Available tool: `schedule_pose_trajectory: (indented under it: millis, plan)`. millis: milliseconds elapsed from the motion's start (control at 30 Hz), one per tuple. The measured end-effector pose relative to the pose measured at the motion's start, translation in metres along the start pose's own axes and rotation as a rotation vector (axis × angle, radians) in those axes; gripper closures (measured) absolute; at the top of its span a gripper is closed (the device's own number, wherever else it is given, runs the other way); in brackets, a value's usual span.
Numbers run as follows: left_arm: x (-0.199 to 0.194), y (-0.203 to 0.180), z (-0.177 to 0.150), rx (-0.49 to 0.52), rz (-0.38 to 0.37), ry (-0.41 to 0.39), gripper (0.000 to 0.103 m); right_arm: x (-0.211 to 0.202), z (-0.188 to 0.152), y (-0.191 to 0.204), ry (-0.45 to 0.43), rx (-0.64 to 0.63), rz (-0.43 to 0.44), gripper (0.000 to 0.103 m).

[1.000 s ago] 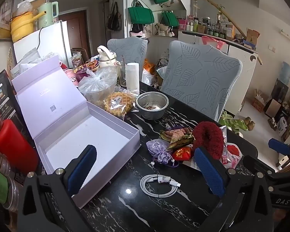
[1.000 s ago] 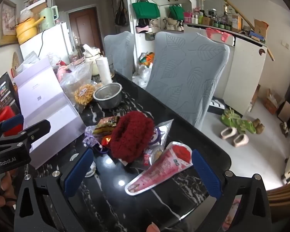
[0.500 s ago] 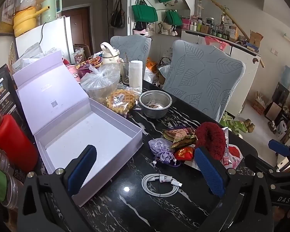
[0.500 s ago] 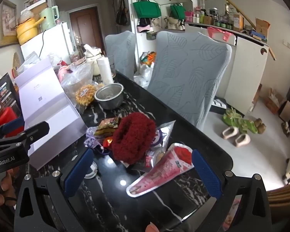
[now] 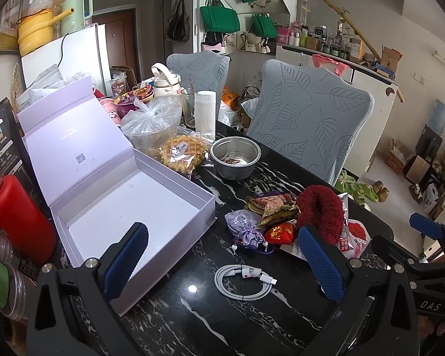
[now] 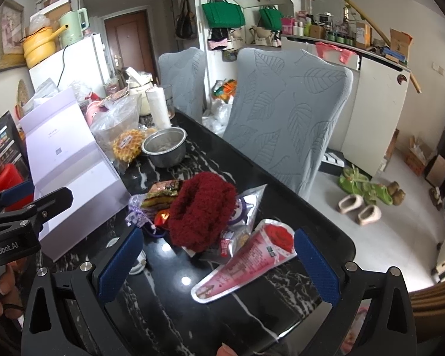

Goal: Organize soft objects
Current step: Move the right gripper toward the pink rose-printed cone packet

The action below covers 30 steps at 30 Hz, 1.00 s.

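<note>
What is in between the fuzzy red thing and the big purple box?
In the left wrist view, a small lilac drawstring pouch and some snack packets lie between the fuzzy red thing and the purple box, on the dark table.

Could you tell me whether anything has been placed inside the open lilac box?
No, the open lilac cardboard box shows only its bare white floor.

Black marble-look tabletop (image 5: 252, 323): glossy, white veining, mirror glare spots.
Dark red fuzzy knit piece (image 6: 201, 210): coarse looped yarn, matt.
Lilac drawstring pouch (image 5: 244, 227): thin satin-like cloth, slight sheen.
Open lavender gift box (image 5: 133, 207): smooth matt cardboard.
Round steel bowl (image 5: 235, 157): brushed metal, dull shine.
Pink cone-shaped snack pack (image 6: 246, 264): glossy plastic film.
Coiled white cable (image 5: 243, 280): smooth plastic.
Grey leaf-pattern chair cover (image 5: 308, 124): embossed stretch cloth, matt.
Blue gripper pads (image 5: 322, 259): textured rubbery surface.
</note>
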<state>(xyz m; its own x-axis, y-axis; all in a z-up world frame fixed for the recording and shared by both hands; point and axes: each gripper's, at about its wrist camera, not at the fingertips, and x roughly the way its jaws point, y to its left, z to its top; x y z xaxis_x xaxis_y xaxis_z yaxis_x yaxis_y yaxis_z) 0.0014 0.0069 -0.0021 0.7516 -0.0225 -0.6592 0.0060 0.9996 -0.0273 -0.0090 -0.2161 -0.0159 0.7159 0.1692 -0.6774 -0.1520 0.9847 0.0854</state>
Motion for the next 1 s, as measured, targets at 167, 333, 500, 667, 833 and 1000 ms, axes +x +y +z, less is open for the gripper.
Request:
schedule_pose_trajectory:
  millis: [167, 333, 500, 667, 833, 1000]
  plan:
    - [-0.0003, -0.0040, -0.0006, 0.013, 0.006, 0.000, 0.000, -0.0004, -0.0003, -0.0001, 0.000, -0.001, 0.000, 0.000]
    - [-0.0005, -0.0043, -0.0001, 0.010, 0.001, 0.006, 0.000, -0.0017, -0.0011, 0.0004, -0.014, -0.011, 0.003, 0.000]
    - [-0.0008, -0.0027, 0.0005, 0.009, 0.003, 0.002, 0.000, -0.0019, -0.0008, 0.0009, -0.012, -0.011, 0.008, 0.000]
    - [0.0002, -0.0020, 0.0003, 0.005, 0.003, 0.007, 0.000, -0.0025, -0.0005, 0.0006, -0.011, -0.012, 0.009, 0.000]
    - [0.0014, -0.0027, -0.0005, 0.004, 0.003, 0.012, 0.000, -0.0024, -0.0006, 0.0004, -0.008, -0.013, 0.013, 0.000]
    - [0.0024, -0.0075, -0.0018, 0.013, 0.009, 0.011, 0.000, -0.0017, 0.0005, -0.0013, -0.010, -0.015, 0.025, 0.000]
